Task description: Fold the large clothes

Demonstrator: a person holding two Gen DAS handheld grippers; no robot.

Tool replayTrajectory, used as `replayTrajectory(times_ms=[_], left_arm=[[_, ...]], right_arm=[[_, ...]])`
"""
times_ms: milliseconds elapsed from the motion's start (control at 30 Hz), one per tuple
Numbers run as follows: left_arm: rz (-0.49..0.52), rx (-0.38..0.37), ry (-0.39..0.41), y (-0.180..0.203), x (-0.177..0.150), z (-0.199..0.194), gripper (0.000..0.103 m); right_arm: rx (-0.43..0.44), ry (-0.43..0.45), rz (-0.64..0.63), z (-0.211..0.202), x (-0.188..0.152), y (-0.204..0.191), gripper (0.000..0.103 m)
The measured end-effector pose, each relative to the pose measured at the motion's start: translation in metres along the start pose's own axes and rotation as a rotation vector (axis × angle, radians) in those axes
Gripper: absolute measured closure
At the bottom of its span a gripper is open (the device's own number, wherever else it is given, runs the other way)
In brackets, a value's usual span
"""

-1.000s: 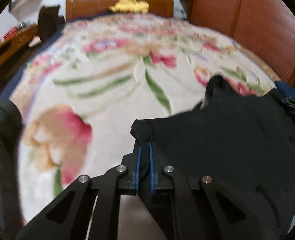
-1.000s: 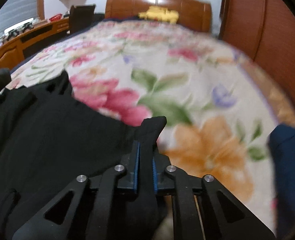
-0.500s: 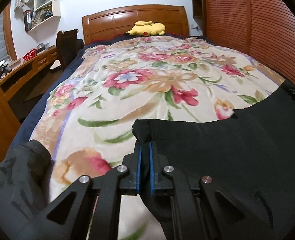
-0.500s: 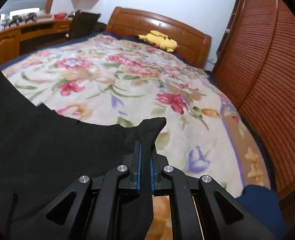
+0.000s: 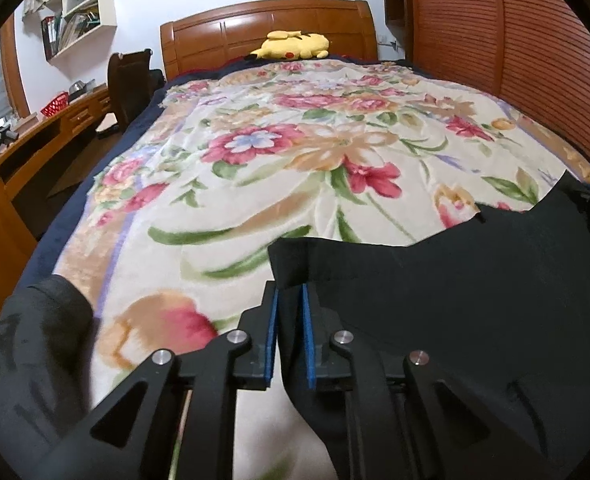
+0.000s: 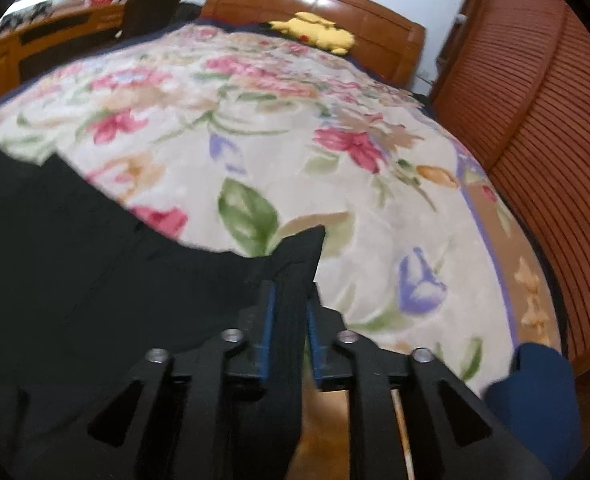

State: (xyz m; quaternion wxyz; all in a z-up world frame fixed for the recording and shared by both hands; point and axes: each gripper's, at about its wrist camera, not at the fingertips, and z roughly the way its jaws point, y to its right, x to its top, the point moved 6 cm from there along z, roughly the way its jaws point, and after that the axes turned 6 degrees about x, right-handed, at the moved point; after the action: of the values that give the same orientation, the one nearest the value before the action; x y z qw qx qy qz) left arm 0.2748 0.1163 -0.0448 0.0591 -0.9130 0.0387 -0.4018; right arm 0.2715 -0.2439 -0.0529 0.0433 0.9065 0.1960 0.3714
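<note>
A large black garment hangs stretched between my two grippers above the near end of the bed. One corner stands up between the blue pads of my left gripper; its jaws are opening a little and the pads still touch the cloth. In the right wrist view the same garment fills the left side. Its other corner sticks up between the fingers of my right gripper, whose jaws are opening, with a gap showing beside the cloth.
A floral blanket covers the bed, with a yellow plush toy at the wooden headboard. A desk and chair stand to the left, slatted wooden doors to the right. A dark sleeve and a blue sleeve are nearby.
Both grippers rose with the garment, which now hangs stretched and flat. The right jaws have parted visibly around their corner; the left jaws have parted slightly.
</note>
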Motion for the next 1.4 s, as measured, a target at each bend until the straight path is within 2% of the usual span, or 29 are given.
replayTrajectory(times_ms=[33,100,200,367,633,967,1400], left_arm=[[-0.002,-0.004,0.004,0.001,0.001,-0.007,0.093],[-0.003,-0.018,0.019,0.003,0.001,-0.027,0.088],[-0.004,-0.044,0.054,0.01,-0.001,-0.06,0.075],[0.0,-0.114,0.095,0.03,-0.015,-0.11,0.066],[0.009,-0.201,0.128,0.073,-0.062,-0.156,0.06],[0.009,-0.253,0.13,0.115,-0.115,-0.173,0.058],[0.015,-0.226,0.1,0.13,-0.152,-0.156,0.054]], right_arm=[[-0.004,0.011,0.009,-0.009,0.002,0.001,0.071],[-0.011,0.055,0.016,-0.036,0.007,0.002,0.051],[0.006,0.113,0.037,-0.075,0.009,-0.003,0.039],[0.059,0.167,0.05,-0.124,-0.009,-0.031,0.037],[0.175,0.16,0.047,-0.153,-0.065,-0.095,0.037],[0.22,0.161,0.049,-0.161,-0.099,-0.136,0.037],[0.223,0.168,0.019,-0.151,-0.113,-0.18,0.037]])
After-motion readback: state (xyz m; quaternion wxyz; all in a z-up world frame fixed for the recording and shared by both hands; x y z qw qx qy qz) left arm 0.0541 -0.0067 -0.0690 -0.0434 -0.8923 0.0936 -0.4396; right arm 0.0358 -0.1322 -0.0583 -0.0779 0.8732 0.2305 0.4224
